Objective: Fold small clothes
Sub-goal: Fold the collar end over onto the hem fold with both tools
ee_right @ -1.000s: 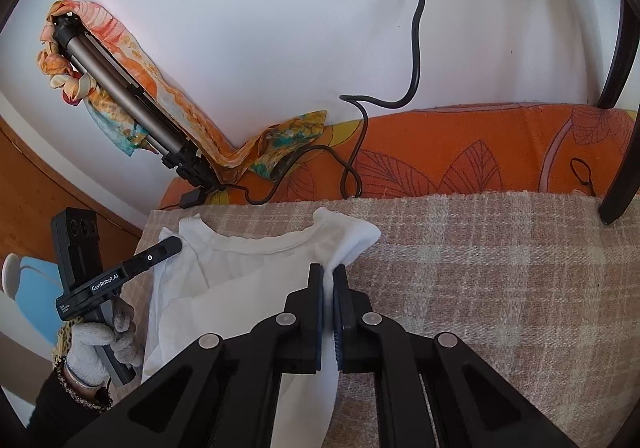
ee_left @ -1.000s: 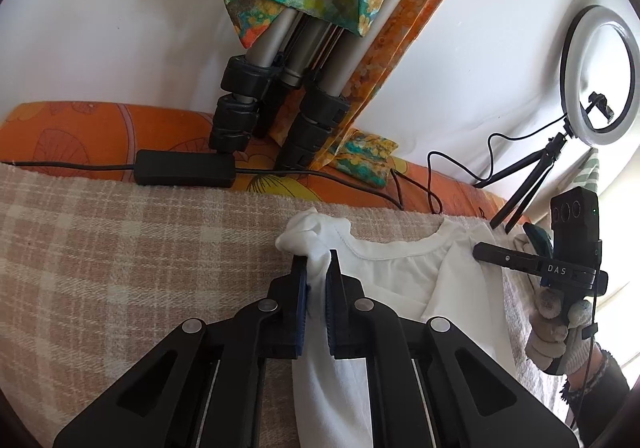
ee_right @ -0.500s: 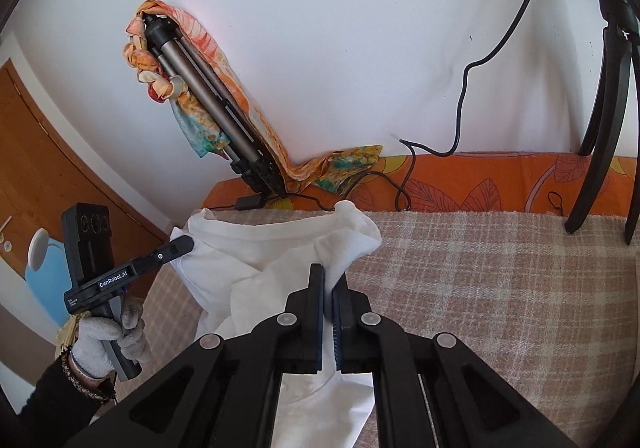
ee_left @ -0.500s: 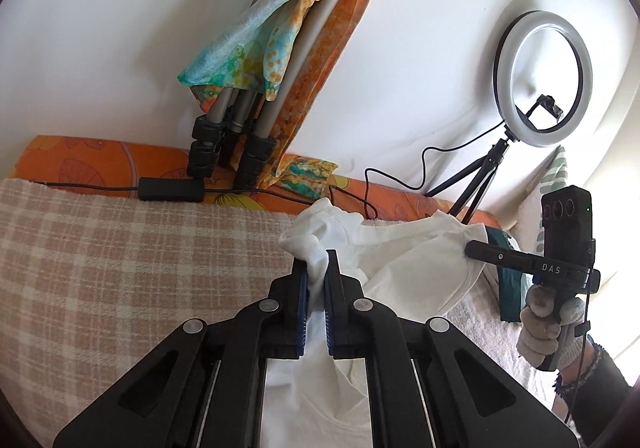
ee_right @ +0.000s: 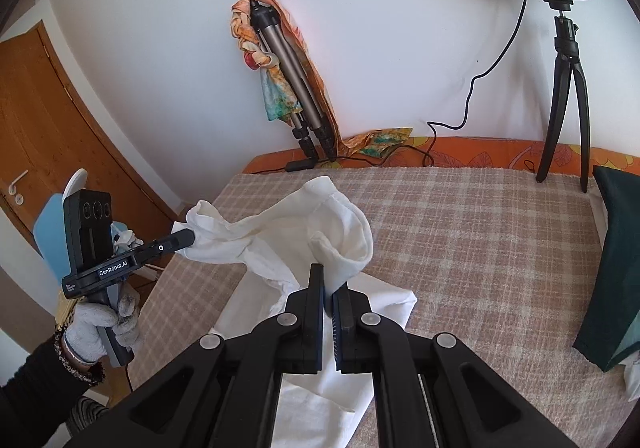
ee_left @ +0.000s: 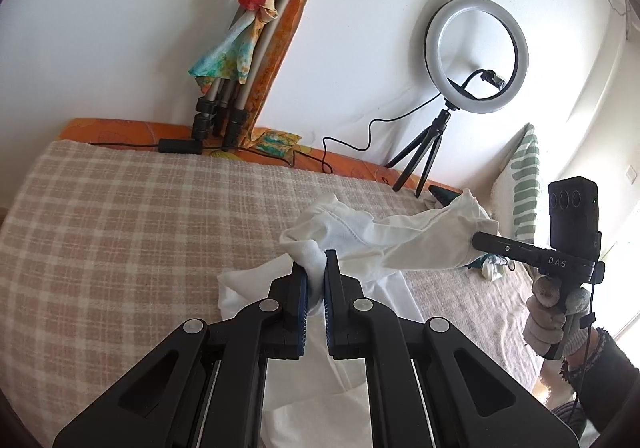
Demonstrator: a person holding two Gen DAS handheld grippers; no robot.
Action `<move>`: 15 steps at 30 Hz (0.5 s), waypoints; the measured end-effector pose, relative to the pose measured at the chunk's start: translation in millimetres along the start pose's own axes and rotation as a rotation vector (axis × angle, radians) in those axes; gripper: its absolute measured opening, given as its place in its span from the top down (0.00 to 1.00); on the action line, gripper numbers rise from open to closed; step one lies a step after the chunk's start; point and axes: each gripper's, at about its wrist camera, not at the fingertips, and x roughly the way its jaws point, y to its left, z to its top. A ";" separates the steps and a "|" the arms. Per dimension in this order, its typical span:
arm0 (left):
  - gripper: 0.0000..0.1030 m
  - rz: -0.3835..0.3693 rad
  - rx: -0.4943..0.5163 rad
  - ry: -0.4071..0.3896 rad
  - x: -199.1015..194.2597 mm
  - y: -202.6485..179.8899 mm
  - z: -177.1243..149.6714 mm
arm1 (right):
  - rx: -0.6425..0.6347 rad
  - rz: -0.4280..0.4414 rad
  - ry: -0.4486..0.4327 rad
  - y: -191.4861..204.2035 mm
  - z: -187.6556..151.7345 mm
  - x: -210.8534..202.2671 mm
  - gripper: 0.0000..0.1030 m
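A small white shirt (ee_left: 404, 240) hangs lifted above the checked blanket (ee_left: 120, 232), its upper edge stretched between both grippers and its lower part trailing on the bed. My left gripper (ee_left: 315, 268) is shut on one shoulder corner. My right gripper (ee_right: 329, 280) is shut on the other shoulder corner of the shirt (ee_right: 280, 232). The right gripper also shows in the left wrist view (ee_left: 476, 240), and the left gripper shows in the right wrist view (ee_right: 190, 238), each pinching cloth.
A folded tripod wrapped in a colourful scarf (ee_left: 244, 59) leans on the wall behind the bed. A ring light on a small tripod (ee_left: 476, 55) stands at the back right, with cables along the orange edge. A dark green cloth (ee_right: 616, 268) lies right. A wooden door (ee_right: 48, 119) is left.
Both grippers have risen and pulled back from the wall, lifting the shirt off the blanket. The shirt's upper edge now hangs stretched between them.
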 end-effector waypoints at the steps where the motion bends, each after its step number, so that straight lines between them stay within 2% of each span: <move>1: 0.95 0.005 0.004 0.002 -3.3 -3.3 -7.1 | -0.004 0.003 0.001 3.8 -8.3 -3.9 0.99; 10: 0.95 0.029 0.041 0.058 -25.6 -19.7 -76.7 | -0.046 -0.039 0.042 23.9 -85.2 -14.5 0.99; 15: 0.95 0.049 0.067 0.082 -31.3 -23.4 -100.1 | -0.100 -0.090 0.058 35.7 -116.4 -17.8 0.99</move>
